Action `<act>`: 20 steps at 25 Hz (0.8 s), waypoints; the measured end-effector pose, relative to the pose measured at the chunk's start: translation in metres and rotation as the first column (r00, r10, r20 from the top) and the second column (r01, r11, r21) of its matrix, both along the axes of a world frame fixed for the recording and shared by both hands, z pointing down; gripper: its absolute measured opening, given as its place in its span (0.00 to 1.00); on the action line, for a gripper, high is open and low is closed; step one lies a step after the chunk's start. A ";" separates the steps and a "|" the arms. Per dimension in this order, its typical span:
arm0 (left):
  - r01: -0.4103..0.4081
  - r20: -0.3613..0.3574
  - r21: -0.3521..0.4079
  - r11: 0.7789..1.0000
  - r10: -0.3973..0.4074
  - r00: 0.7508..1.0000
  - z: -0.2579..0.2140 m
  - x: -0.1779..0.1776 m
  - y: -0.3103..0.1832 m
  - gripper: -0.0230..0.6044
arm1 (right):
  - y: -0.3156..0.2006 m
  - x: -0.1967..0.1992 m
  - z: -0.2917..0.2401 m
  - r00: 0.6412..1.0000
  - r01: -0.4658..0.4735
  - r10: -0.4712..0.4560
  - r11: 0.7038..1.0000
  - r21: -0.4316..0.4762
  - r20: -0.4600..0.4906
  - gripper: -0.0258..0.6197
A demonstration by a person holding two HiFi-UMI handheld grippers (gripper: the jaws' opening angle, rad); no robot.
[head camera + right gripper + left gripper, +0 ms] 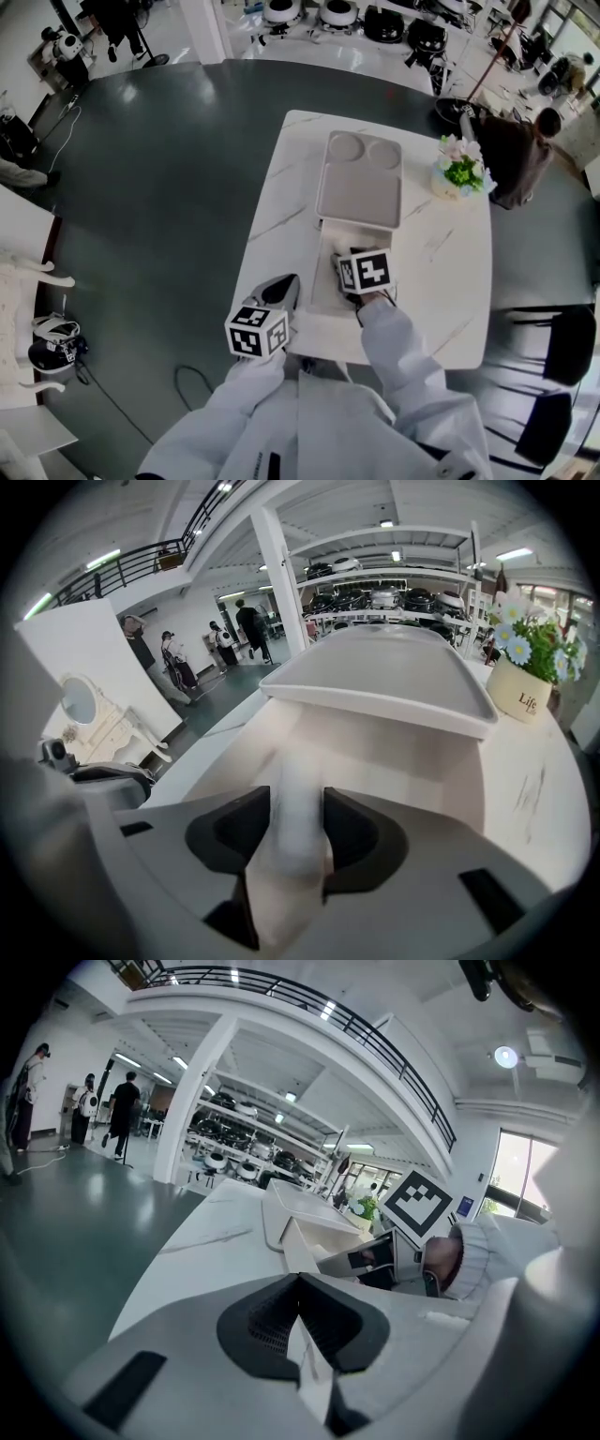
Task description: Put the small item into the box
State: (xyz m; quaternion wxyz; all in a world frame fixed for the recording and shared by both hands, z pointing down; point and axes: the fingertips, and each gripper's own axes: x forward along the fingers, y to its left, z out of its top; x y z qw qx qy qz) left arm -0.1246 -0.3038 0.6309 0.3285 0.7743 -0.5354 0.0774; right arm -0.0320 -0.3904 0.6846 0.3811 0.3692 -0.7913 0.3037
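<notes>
We judge small white item (298, 789) light, soft, easily crushed; pinch mid-body. It lies loose between parted jaws of right gripper (297, 829), over box (394, 752). Jaws of left gripper (300, 1307) together.

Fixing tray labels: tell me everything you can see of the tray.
The tray is grey, matte and plastic-looking, rectangular with rounded corners and a raised rim. Two round wells sit at its far end and one wide flat compartment lies nearer; all look empty. It lies flat on the white table, with the flower pot to its right. Its near edge meets the open box; whether it rests on the box I cannot tell.
</notes>
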 end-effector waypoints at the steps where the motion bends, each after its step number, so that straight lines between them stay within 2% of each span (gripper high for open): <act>1: 0.002 0.001 0.003 1.000 -0.002 1.000 0.000 0.000 0.000 0.03 | 0.000 0.000 0.000 1.000 -0.003 0.003 1.000 0.001 0.004 0.31; 8: 0.008 0.021 0.085 0.996 -0.010 1.000 -0.024 -0.006 -0.004 0.03 | -0.006 -0.001 -0.026 0.997 -0.029 0.023 0.997 0.076 0.076 0.32; 14: 0.005 0.033 0.145 0.989 -0.010 0.999 -0.049 -0.008 -0.007 0.03 | -0.004 0.002 -0.054 0.986 -0.050 0.028 0.990 0.129 0.165 0.15; 20: -0.003 0.041 0.201 0.980 -0.005 0.999 -0.074 -0.007 -0.011 0.03 | 0.003 0.007 -0.074 0.967 -0.063 0.027 0.989 0.135 0.255 0.06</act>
